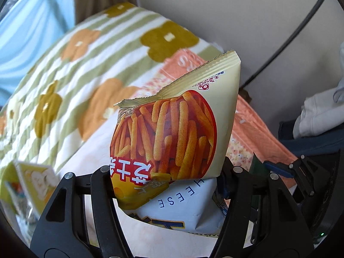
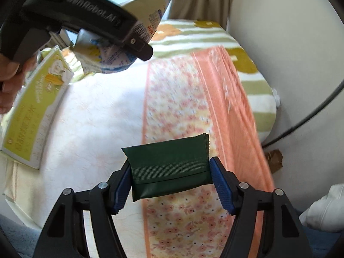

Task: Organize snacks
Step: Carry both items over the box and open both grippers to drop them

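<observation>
My left gripper (image 1: pixel 166 172) is shut on two snack bags at once. On top is a cream bag printed with orange sticks (image 1: pixel 178 129); under it is a white bag lettered CHEESE (image 1: pixel 185 210). Both hang above the bed. In the right wrist view that gripper's black finger (image 2: pixel 137 45) shows at the upper left with the bags (image 2: pixel 103 56) in it, and a hand (image 2: pixel 8 81) holds it. My right gripper (image 2: pixel 172 178) is shut on a dark green packet (image 2: pixel 169 165), its blue pads (image 2: pixel 221 187) pressing both ends, just above the floral cloth.
A yellow-green snack box (image 2: pixel 36 107) lies at the left on the white cover (image 2: pixel 96 129). An orange floral towel (image 2: pixel 193 107) runs down the bed, and a green-striped flower blanket (image 1: pixel 86 53) lies behind. A cable (image 2: pixel 301 124) runs along the wall, and white clothing (image 1: pixel 318 116) lies at the right.
</observation>
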`<action>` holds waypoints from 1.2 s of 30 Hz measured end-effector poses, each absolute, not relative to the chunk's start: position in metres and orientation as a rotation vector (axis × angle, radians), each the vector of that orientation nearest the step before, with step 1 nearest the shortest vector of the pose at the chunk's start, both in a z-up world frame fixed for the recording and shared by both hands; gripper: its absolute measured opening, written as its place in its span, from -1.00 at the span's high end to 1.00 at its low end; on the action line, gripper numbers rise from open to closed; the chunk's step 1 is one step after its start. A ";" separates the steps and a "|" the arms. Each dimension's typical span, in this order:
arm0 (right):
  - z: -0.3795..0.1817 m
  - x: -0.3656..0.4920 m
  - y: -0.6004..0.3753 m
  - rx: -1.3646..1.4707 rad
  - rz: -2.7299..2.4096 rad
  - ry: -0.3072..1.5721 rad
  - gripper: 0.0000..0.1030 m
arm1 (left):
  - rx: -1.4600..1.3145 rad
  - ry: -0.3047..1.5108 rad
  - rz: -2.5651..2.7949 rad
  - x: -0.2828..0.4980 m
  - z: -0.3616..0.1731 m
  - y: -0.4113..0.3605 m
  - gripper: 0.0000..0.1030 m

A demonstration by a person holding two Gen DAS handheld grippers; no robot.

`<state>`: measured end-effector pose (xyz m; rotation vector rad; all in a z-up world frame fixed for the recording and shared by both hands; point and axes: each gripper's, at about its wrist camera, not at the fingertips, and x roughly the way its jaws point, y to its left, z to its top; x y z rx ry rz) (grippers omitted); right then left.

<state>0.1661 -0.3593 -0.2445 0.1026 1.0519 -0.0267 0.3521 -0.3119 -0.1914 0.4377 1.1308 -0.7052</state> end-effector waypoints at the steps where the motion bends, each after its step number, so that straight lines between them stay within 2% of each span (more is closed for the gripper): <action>1: -0.239 0.168 -0.354 0.095 -0.015 1.042 -0.26 | 0.420 1.120 -0.688 0.350 -0.183 -0.303 -0.16; 9: -0.174 0.184 -0.319 0.003 0.145 0.919 -0.25 | 0.266 1.053 -0.489 0.336 -0.128 -0.208 -0.16; 21: -0.097 0.221 -0.205 -0.086 0.425 0.770 -0.25 | 0.119 0.995 -0.237 0.335 -0.084 -0.032 -0.16; 30: -0.088 0.249 -0.109 -0.079 0.497 0.762 -0.26 | 0.115 1.064 -0.148 0.378 -0.106 0.075 -0.16; 36: -0.099 0.267 -0.075 -0.055 0.461 0.788 -0.26 | 0.109 1.099 -0.185 0.412 -0.129 0.106 -0.21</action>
